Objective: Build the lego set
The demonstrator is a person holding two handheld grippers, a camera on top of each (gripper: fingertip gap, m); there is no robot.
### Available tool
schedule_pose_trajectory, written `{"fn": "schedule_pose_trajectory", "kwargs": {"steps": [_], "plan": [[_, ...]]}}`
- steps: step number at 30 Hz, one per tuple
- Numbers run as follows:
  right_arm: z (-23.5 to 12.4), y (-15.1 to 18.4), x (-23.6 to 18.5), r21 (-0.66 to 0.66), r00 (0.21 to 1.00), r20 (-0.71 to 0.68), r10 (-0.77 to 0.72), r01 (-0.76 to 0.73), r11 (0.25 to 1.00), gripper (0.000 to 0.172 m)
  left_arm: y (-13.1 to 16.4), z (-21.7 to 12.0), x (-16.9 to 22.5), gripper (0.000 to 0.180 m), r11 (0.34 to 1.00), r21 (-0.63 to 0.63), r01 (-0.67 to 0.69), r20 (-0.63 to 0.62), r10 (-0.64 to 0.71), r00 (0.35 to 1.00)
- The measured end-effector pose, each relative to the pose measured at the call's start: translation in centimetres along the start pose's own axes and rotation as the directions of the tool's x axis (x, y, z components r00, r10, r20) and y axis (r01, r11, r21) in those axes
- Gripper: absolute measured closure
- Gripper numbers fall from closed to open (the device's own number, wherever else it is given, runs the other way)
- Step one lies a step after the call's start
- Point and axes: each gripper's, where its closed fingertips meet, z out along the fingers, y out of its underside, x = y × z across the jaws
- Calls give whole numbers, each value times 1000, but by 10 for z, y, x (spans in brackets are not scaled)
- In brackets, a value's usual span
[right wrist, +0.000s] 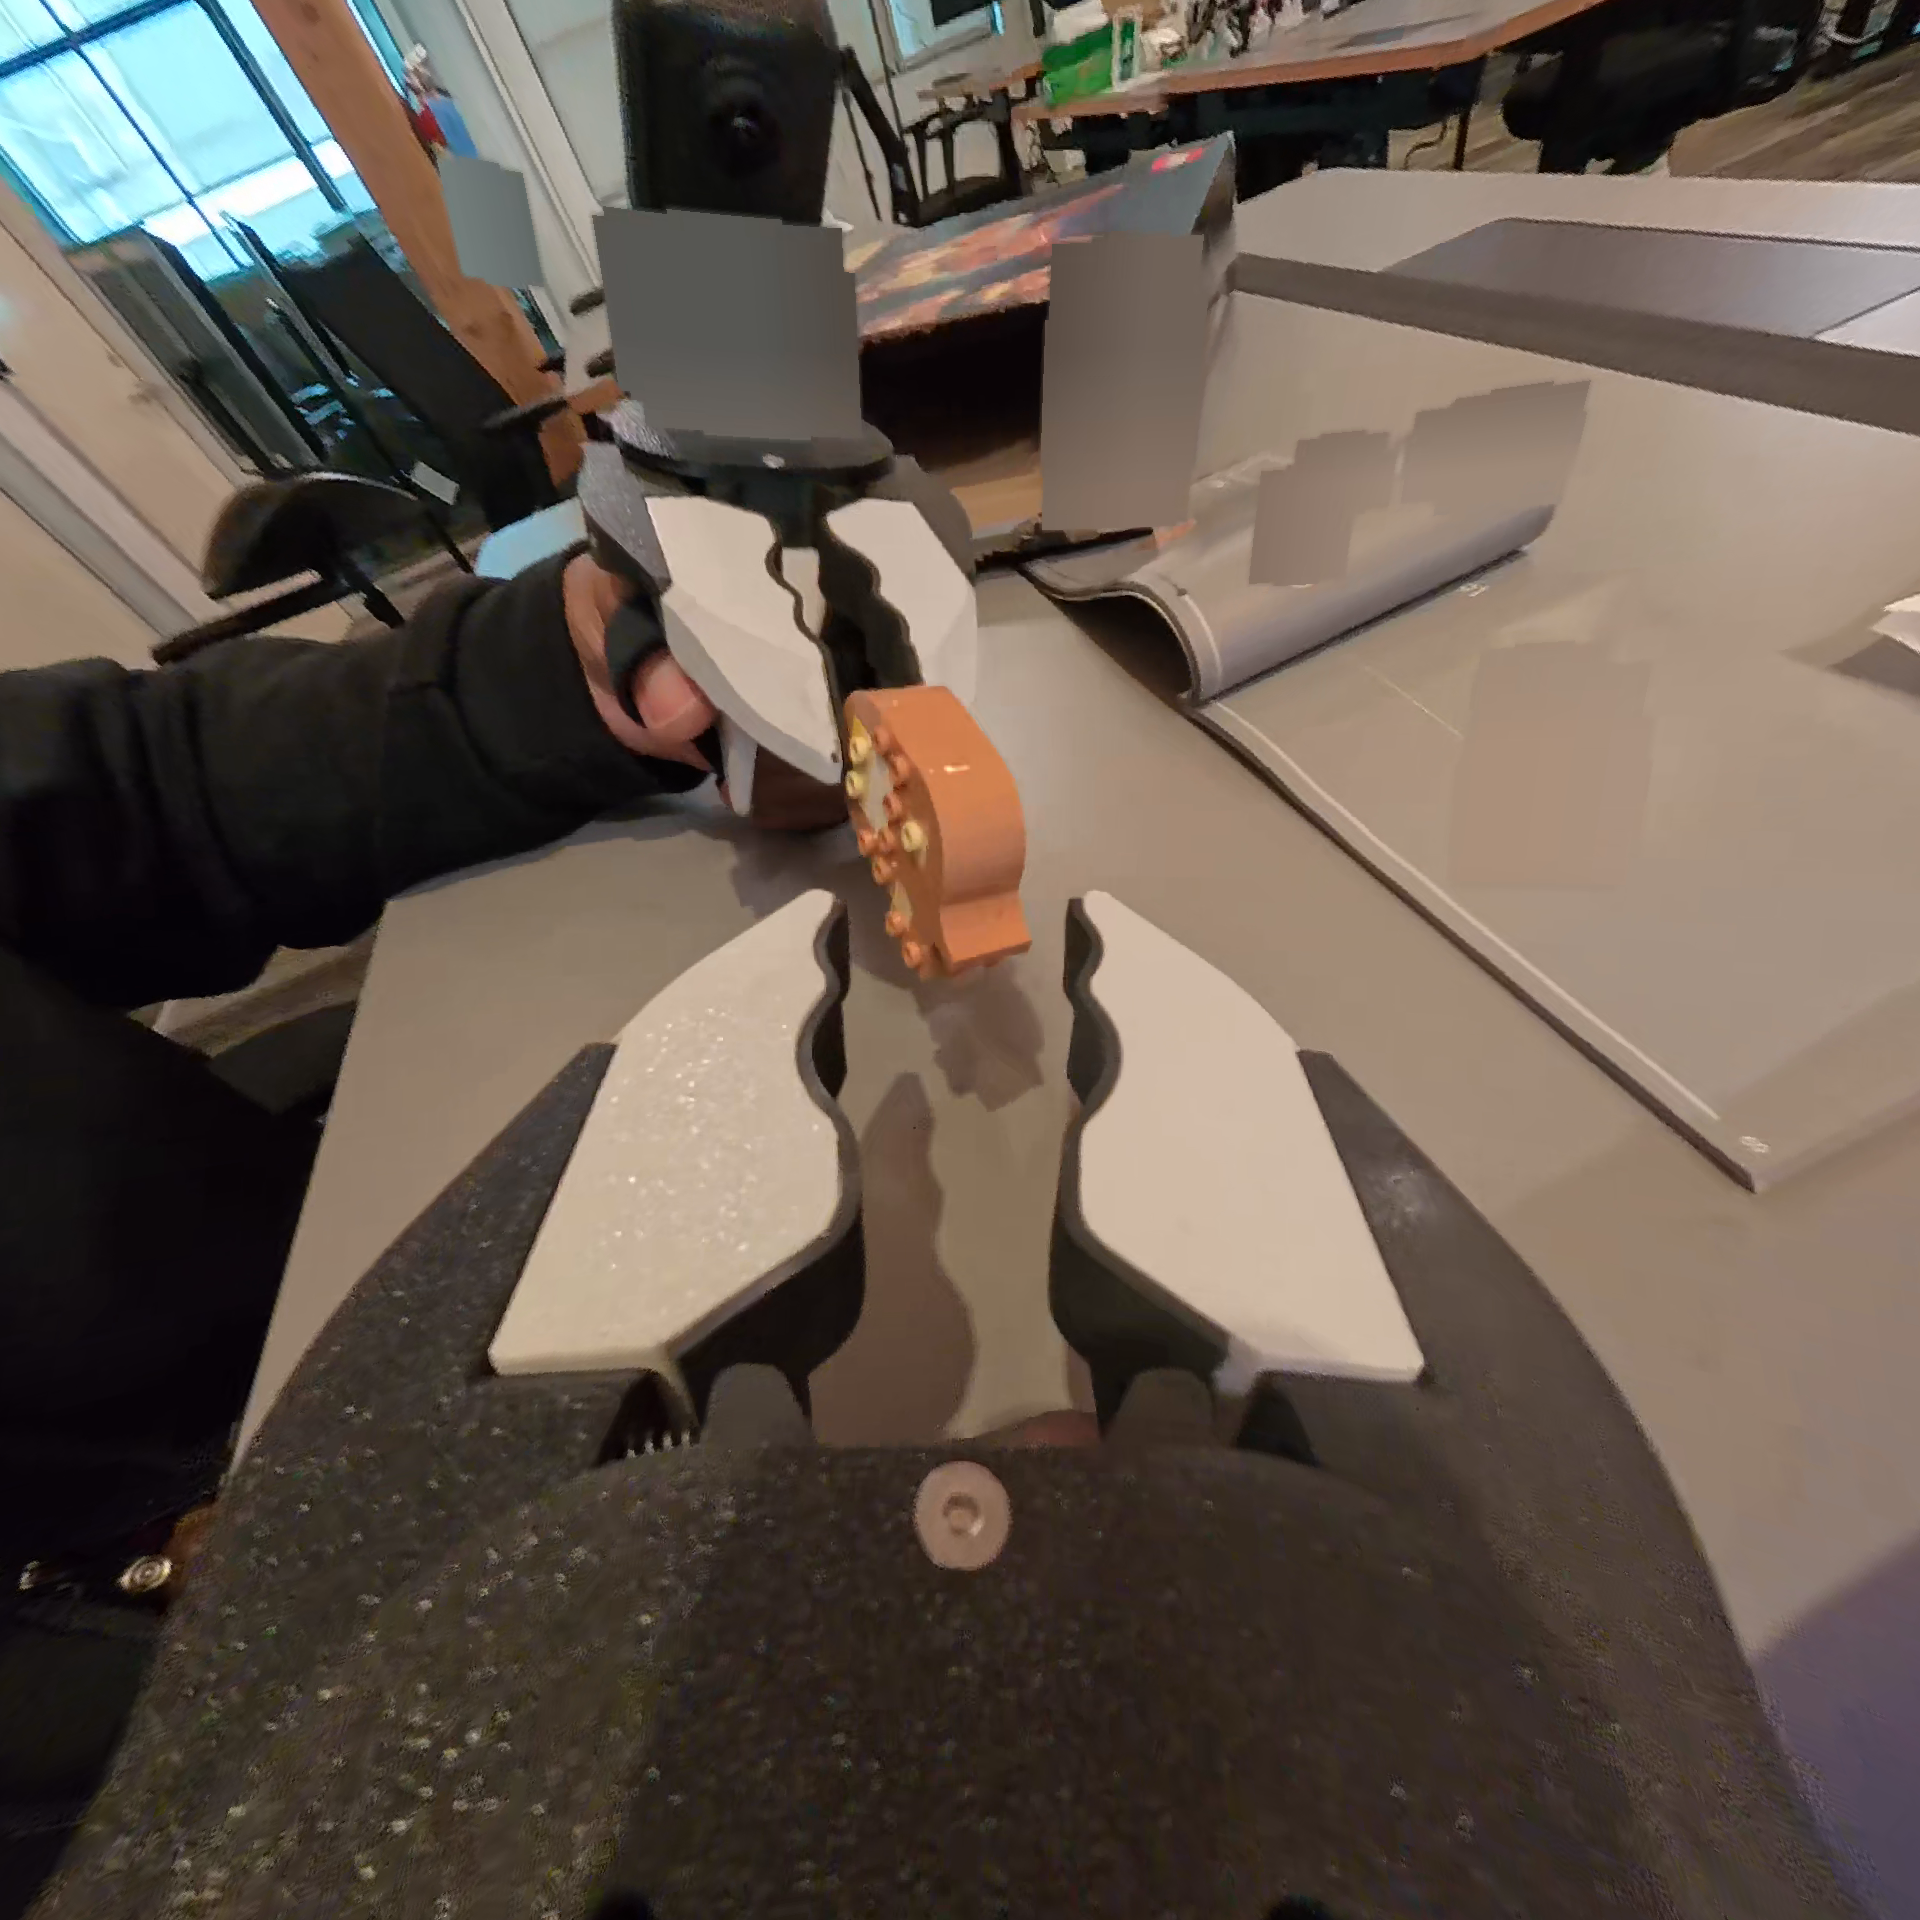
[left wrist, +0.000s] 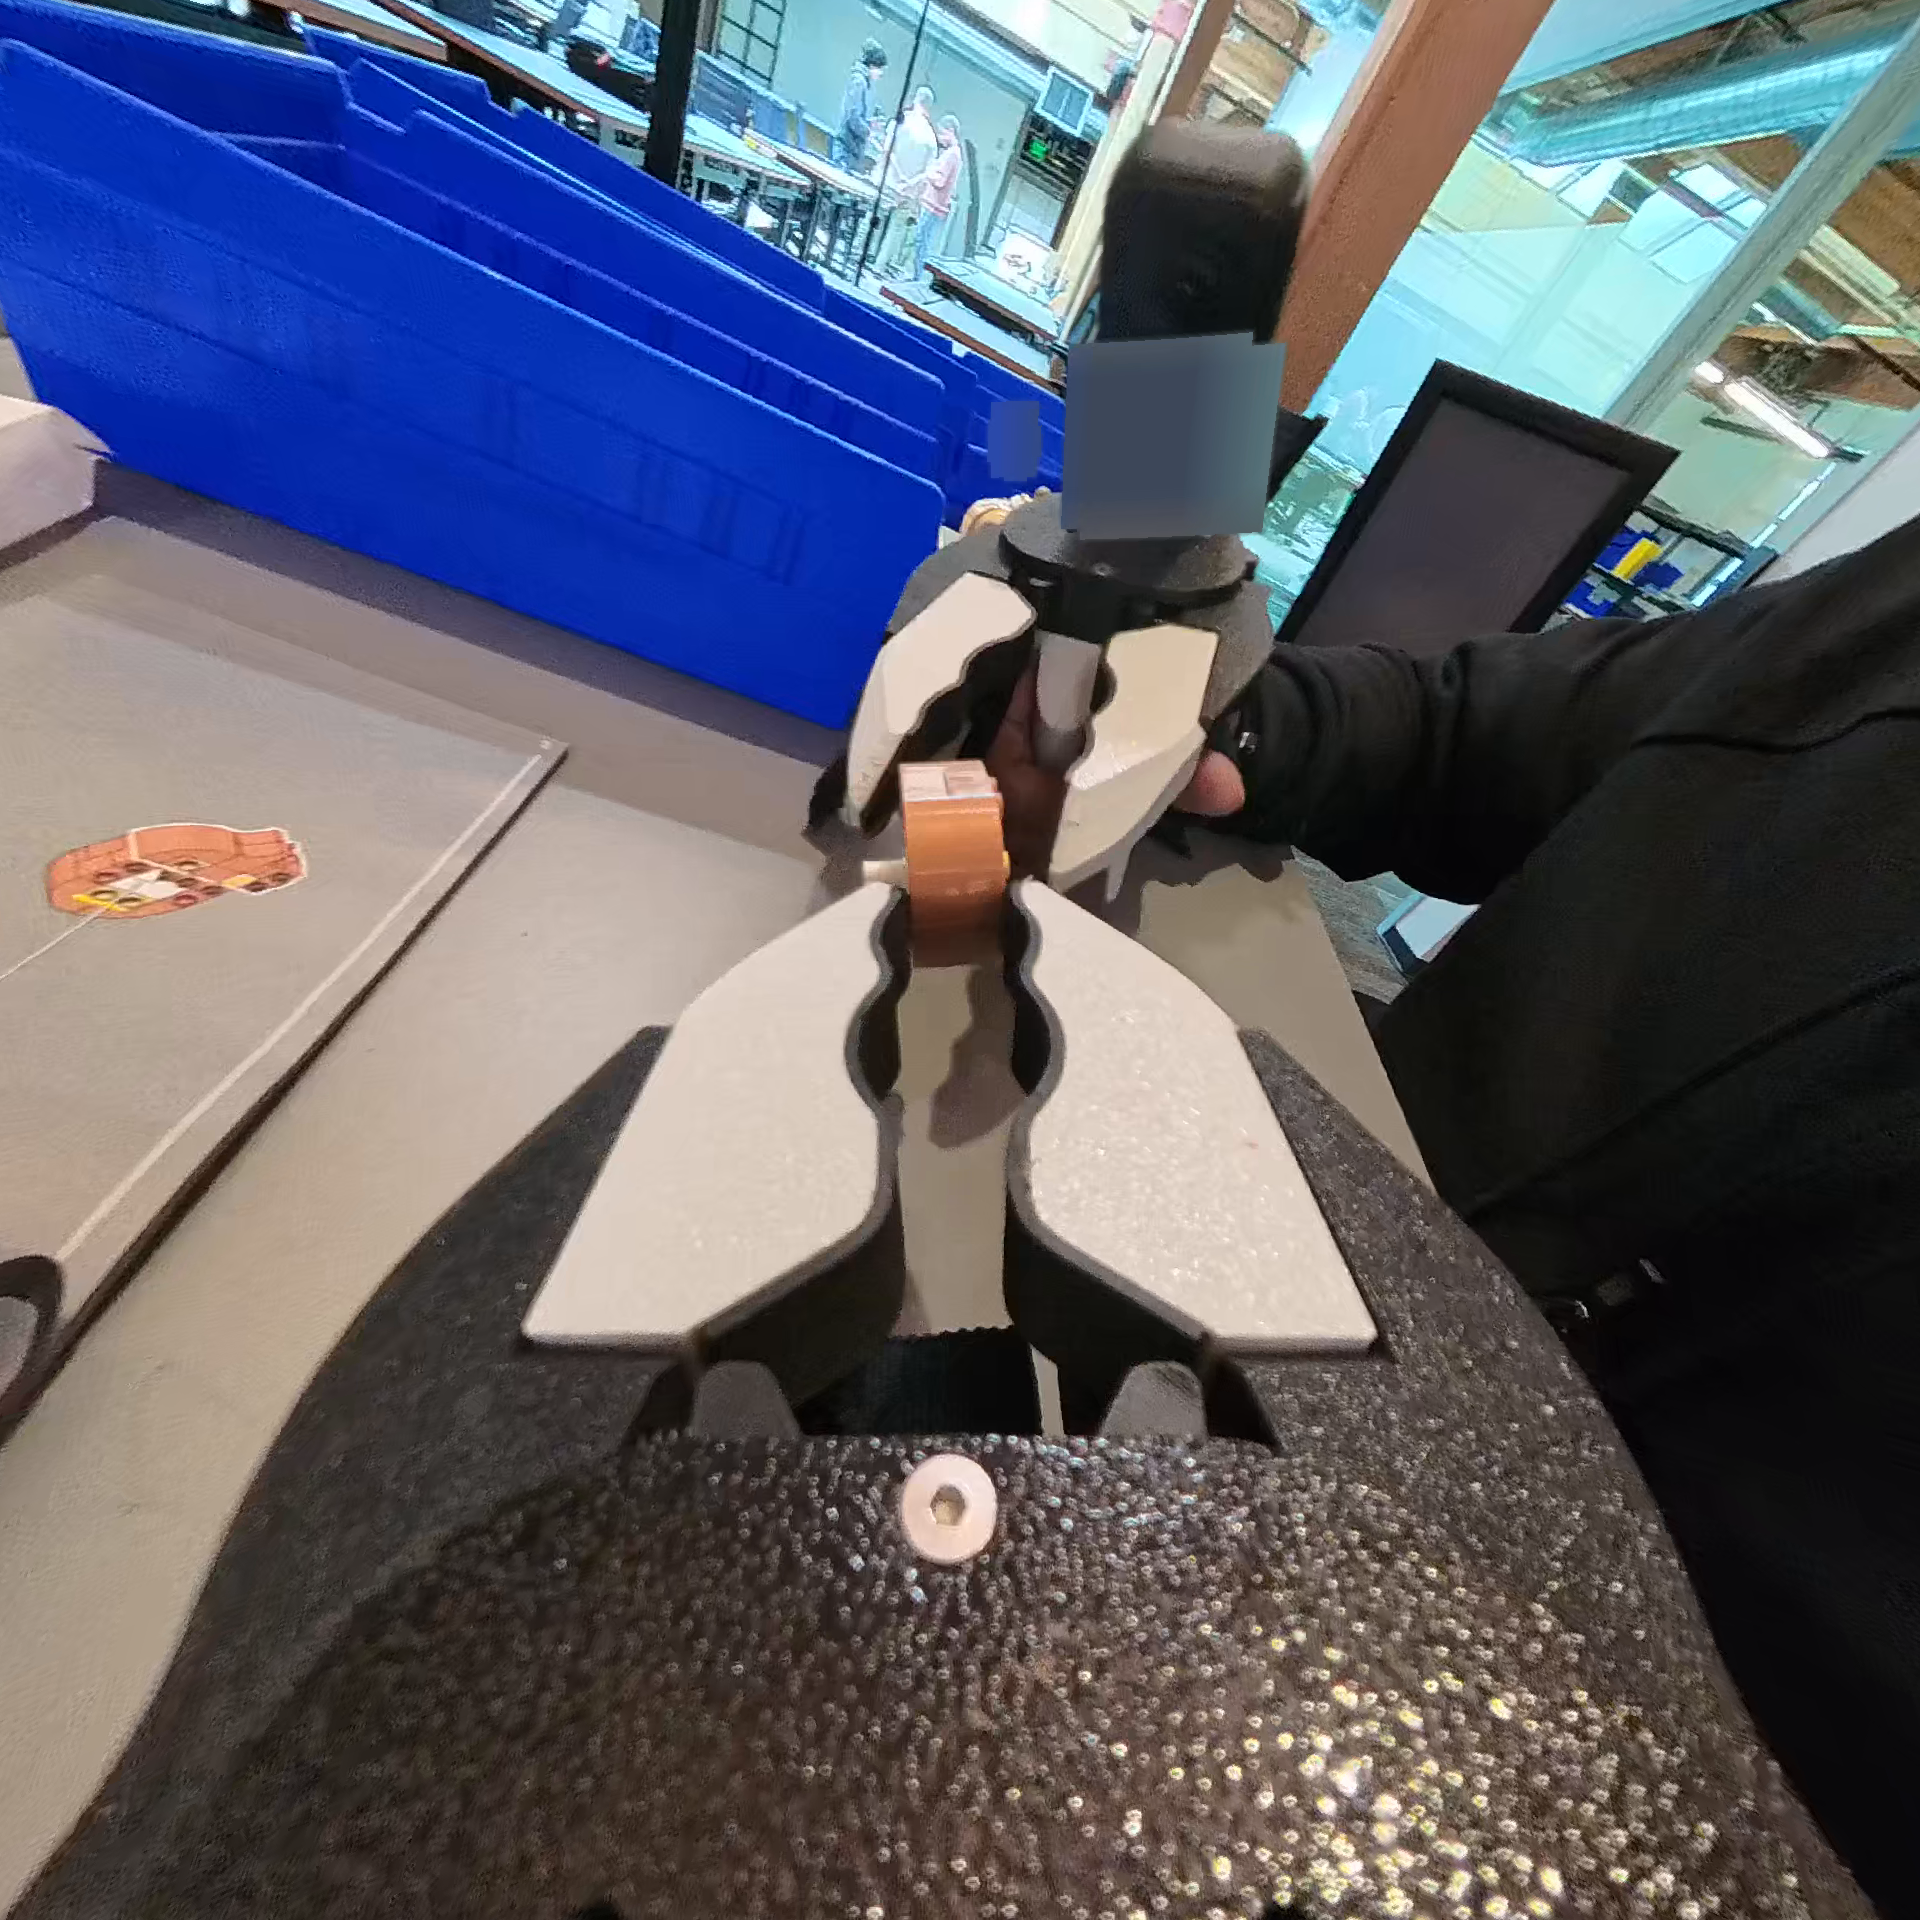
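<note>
My left gripper [left wrist: 956, 914] is shut on an orange studded brick-built piece [left wrist: 954, 862] and holds it above the grey table [left wrist: 468, 1091]. In the right wrist view the same piece [right wrist: 961, 821] hangs from the left gripper's fingers [right wrist: 743, 644], with its studded face turned to the left. My right gripper [right wrist: 956, 920] is open. The lower end of the piece lies between its fingertips, with a gap on each side and no pad touching it. The right gripper's fingers [left wrist: 1138, 717] also show in the left wrist view, just behind the piece.
A row of blue bins [left wrist: 416, 395] stands along the table's far side. An open grey booklet [right wrist: 1455, 748] lies to the right; one page bears a picture of an orange piece [left wrist: 177, 883]. A black screen [left wrist: 1475, 509] and office chairs [right wrist: 312, 520] stand beyond the table's edge. Left and right tips are no more than a few centimetres apart.
</note>
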Motion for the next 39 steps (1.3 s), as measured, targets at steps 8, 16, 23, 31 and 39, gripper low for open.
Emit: {"fn": "schedule_pose_trajectory", "kwargs": {"steps": [8,16,23,31,39], "plan": [[-2,-6,-9,30,996,80,33,-35,999,152,3,2,10,164,1000,-17,10,-68,-11,998],[-6,-9,8,48,994,-86,67,-63,997,153,1,0,-9,152,997,9,76,44,-76,996],[-16,-8,34,80,951,-285,119,-100,992,155,0,-12,-27,152,998,27,50,197,-54,979],[-17,1,55,100,917,-322,235,-214,972,155,3,-16,-22,153,999,23,49,207,-53,977],[-19,7,61,65,898,-377,227,-219,974,155,4,-16,-23,154,999,23,46,218,-50,975]]}}
